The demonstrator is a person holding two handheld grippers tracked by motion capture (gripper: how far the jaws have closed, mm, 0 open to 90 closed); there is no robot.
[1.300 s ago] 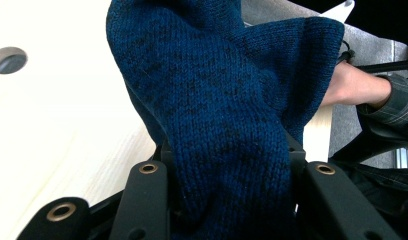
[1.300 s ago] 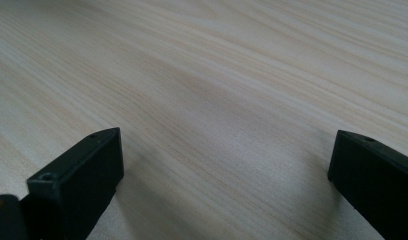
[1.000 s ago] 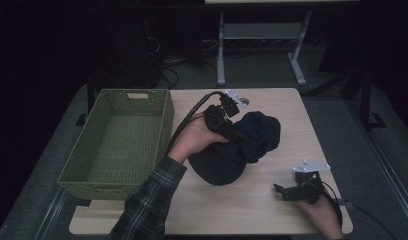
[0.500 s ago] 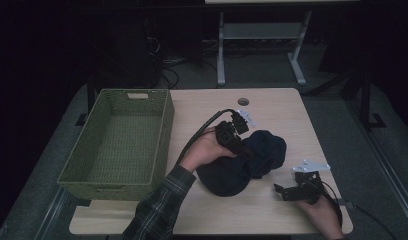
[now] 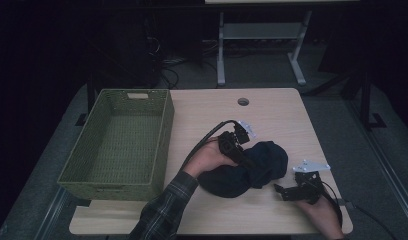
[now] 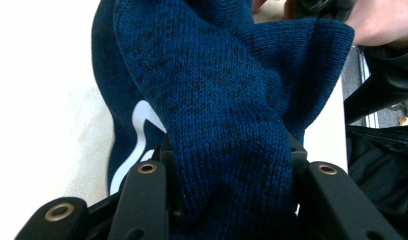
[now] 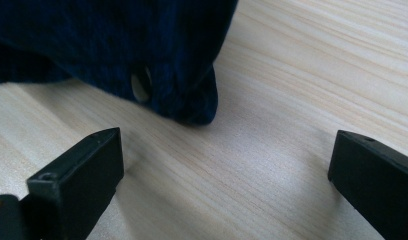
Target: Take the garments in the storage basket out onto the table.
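Observation:
A dark blue knitted garment (image 5: 247,169) lies bunched on the wooden table (image 5: 272,115), right of the middle. My left gripper (image 5: 247,162) is shut on a thick fold of it; in the left gripper view the knit (image 6: 227,115) fills the gap between both jaws, and a white mark (image 6: 140,120) shows on the cloth. My right gripper (image 5: 281,190) rests low on the table near the front right edge, open. In the right gripper view the garment's edge (image 7: 192,107) lies just beyond the fingertips, with bare wood between the jaws.
A green woven basket (image 5: 123,142) stands on the table's left side with nothing in it. A round cable hole (image 5: 243,101) sits near the far edge. A metal stand (image 5: 257,45) is on the floor behind the table.
My left gripper has come down and toward the front of the table with the garment, which now lies flatter on the wood. The right gripper has kept still.

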